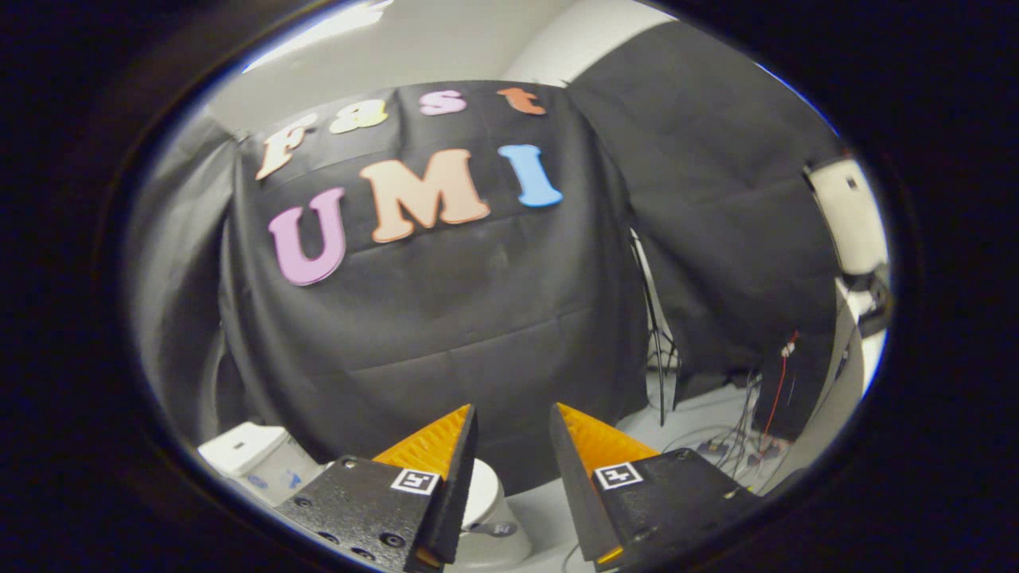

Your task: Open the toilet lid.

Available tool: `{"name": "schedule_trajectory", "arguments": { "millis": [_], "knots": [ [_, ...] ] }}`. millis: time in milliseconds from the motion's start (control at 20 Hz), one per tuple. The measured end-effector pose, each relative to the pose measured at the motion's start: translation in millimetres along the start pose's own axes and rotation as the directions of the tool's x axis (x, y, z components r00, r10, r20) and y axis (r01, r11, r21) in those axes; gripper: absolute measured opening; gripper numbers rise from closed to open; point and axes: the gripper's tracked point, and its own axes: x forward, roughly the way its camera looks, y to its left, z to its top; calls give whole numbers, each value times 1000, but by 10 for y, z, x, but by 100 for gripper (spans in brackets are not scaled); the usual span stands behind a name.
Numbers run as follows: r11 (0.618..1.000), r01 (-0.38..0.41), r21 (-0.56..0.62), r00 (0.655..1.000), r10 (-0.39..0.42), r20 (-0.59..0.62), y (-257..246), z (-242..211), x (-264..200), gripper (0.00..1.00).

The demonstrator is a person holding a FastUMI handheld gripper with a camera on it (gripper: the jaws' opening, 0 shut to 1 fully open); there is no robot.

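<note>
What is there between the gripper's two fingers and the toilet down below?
Nothing: in the gripper view the open gripper holds nothing, and the toilet lies beyond and below the fingers, apart from them.

The toilet [486, 509], at 6 o'clock beyond the gripper [513, 418], is mostly hidden: the left finger [434, 458] covers its left half, and whether the lid is up or down cannot be told. A white box [255, 461] at 8 o'clock has blue marks too small to read and is cut off below. At 4 o'clock a tangle of cables [756, 422] lies on the floor, too fine to trace. A white device [848, 215] at 3 o'clock is partly cut off
</note>
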Motion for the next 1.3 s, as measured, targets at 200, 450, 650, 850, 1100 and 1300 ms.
{"name": "schedule_trajectory", "arguments": {
  "millis": [200,450,650,850,1100,1300],
  "knots": [
    [951,84,298,996,-74,-46,-224,-548,204,56],
    [793,177,583,984,-136,-115,-462,-1427,367,55],
    [657,220,721,972,-84,-221,-397,-2171,599,55],
    [566,229,792,960,4,-280,-210,-2772,801,55],
    [505,181,844,967,66,-247,-70,-2914,1024,55],
    [500,111,859,969,136,-204,74,-2763,1155,20]
  ]
}}
